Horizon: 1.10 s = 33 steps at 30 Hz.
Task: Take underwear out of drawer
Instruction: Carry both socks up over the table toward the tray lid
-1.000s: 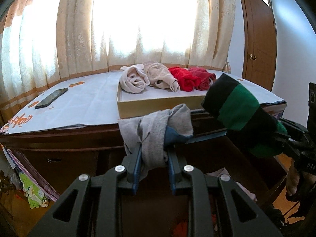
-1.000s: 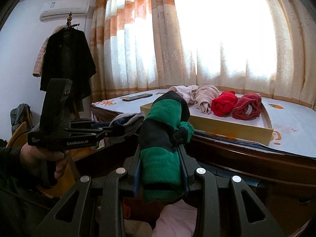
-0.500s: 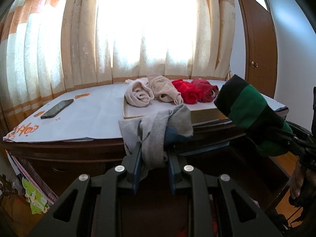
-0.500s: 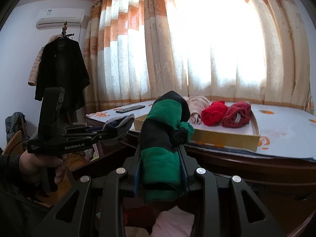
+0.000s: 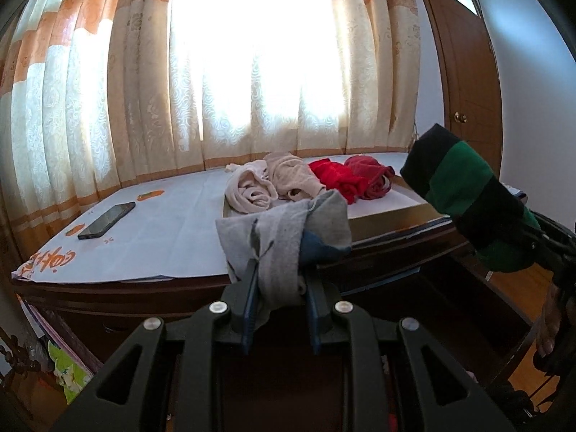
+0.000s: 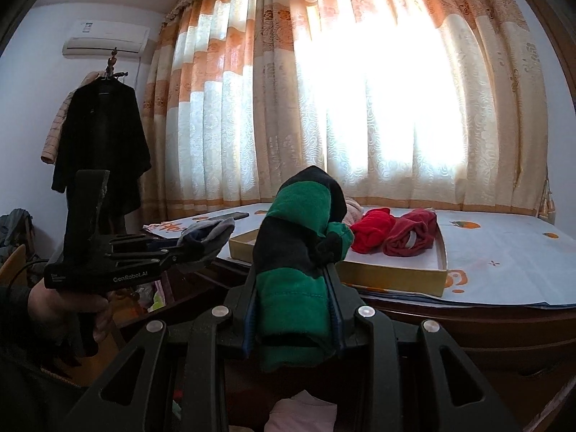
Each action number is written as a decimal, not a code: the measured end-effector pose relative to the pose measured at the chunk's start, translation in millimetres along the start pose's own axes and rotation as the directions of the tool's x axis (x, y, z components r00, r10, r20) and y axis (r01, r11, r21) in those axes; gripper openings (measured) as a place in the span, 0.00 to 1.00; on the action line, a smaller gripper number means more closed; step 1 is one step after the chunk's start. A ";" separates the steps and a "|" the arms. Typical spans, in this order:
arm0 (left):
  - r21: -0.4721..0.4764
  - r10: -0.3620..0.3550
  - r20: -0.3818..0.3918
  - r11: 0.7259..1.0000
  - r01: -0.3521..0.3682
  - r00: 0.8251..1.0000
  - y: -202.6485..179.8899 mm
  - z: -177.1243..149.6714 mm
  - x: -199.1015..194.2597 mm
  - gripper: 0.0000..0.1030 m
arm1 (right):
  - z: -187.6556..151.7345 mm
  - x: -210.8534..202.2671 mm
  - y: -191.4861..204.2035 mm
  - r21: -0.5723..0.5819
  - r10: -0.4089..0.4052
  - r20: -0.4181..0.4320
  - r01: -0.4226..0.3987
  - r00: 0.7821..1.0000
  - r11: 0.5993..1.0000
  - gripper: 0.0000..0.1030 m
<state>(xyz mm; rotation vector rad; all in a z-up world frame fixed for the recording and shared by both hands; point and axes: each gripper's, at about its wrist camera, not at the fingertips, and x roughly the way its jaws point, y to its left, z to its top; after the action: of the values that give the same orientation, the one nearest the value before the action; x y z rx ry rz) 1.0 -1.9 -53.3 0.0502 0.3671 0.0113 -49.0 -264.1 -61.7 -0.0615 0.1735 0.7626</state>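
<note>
My left gripper (image 5: 280, 288) is shut on grey underwear (image 5: 284, 241) with a blue patch, held in the air in front of the dresser; it also shows in the right wrist view (image 6: 207, 239). My right gripper (image 6: 293, 288) is shut on green-and-black striped underwear (image 6: 298, 244), seen at the right of the left wrist view (image 5: 464, 194). The open drawer (image 5: 468, 309) lies below both grippers, dark inside, with pale cloth (image 6: 302, 410) showing at the bottom.
A shallow yellow box (image 6: 396, 275) on the dresser top holds two beige rolls (image 5: 266, 183) and two red rolls (image 5: 351, 178). A phone (image 5: 107, 220) lies on the white cover at the left. Curtains hang behind. A black coat (image 6: 100, 144) hangs at the left wall.
Both grippers have risen with their underwear, so the dresser top and box now sit lower in view. Both grips are unchanged.
</note>
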 end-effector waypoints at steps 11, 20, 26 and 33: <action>0.043 -0.011 0.008 0.999 0.011 1.000 -4.8 18.0 9.5 0.21 | 7.3 1.9 -0.7 0.001 -0.023 -0.001 0.023 1.000 1.000 0.34; 0.073 -0.032 -0.004 0.997 0.032 0.999 -14.8 28.0 19.2 0.21 | 14.2 5.2 -7.8 0.012 -0.042 -0.007 0.042 0.999 0.999 0.35; 0.080 -0.037 -0.009 0.996 0.037 0.999 -13.4 38.1 24.6 0.21 | 23.1 11.7 -10.3 0.009 -0.060 -0.023 0.060 0.998 0.998 0.35; 0.104 -0.050 -0.003 0.993 0.050 0.999 -15.3 53.3 29.0 0.21 | 36.9 21.2 -20.7 0.025 -0.081 -0.053 0.083 0.995 0.996 0.35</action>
<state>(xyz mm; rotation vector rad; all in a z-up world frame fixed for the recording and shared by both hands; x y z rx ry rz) 47.3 -19.1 -14.8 0.1442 0.3689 -0.0573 -14.7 -260.3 -29.4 -0.0623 0.2297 0.6769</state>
